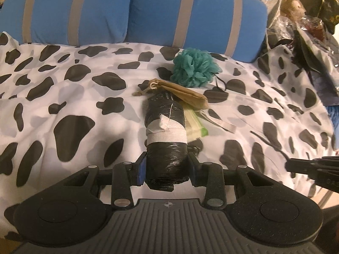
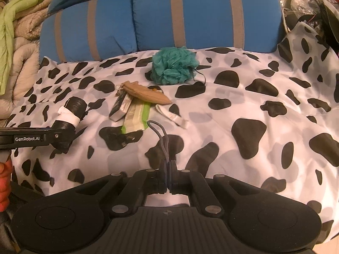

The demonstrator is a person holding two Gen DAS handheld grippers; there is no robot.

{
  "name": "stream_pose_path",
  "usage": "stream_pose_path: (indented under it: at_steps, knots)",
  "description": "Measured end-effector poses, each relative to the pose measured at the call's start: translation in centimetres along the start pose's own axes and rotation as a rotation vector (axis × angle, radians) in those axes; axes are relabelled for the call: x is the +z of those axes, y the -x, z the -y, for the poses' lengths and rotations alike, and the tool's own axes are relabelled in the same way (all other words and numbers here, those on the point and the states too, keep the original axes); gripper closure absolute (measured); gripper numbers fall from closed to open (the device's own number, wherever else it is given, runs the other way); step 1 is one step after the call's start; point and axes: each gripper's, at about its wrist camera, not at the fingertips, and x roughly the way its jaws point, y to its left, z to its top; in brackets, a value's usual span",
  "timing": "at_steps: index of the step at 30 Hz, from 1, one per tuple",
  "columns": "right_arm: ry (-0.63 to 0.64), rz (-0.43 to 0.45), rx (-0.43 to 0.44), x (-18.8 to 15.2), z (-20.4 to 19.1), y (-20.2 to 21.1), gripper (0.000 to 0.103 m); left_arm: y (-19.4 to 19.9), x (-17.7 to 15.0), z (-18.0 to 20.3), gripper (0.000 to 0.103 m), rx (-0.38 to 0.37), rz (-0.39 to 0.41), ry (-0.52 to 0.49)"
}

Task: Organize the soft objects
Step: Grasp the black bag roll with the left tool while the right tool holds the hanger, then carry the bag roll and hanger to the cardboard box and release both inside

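A black plastic roll (image 1: 165, 146) bound with a white elastic band (image 1: 167, 134) is clamped at its near end by the left gripper (image 1: 167, 167), its long axis running straight out from the fingers (image 1: 141, 168) and raised over a cow-print bedspread (image 1: 63, 80). The right gripper (image 2: 168, 176) is pinched tight on a thin grey cord loop (image 2: 160, 135) that trails forward onto the bed. Ahead lies the loose cluster: a teal bath pouf (image 2: 172, 65) nearest the blue pillows (image 2: 203, 12), a tan pouch (image 2: 146, 93) and a green-edged packet (image 2: 136, 115) closer in. The packet sits just ahead of the right gripper, likely the handier one, though both are occupied.
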Motion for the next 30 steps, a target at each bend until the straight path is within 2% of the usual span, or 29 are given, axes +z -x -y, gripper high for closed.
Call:
stream_pose_path:
  at_steps: [10, 21, 25, 30]
  knots:
    - [-0.006, -0.022, 0.009, -2.2, -1.3, 1.6, 0.099, 2.6, -2.8, 0.6, 0.066, -0.027, -0.022, 0.005]
    - [0.022, -0.09, 0.048, -4.9, -3.3, 2.8, 0.099, 4.2, -6.4, 2.4, 0.066, -0.058, -0.104, -0.025]
    - [0.028, -0.148, 0.067, -5.9, -4.0, 2.7, 0.099, 4.2, -7.6, 3.0, 0.066, -0.063, -0.165, -0.04]
    - [0.067, -0.265, 0.056, -7.5, -5.2, 1.9, 0.099, 4.0, -8.8, 3.5, 0.066, -0.078, -0.244, -0.046]
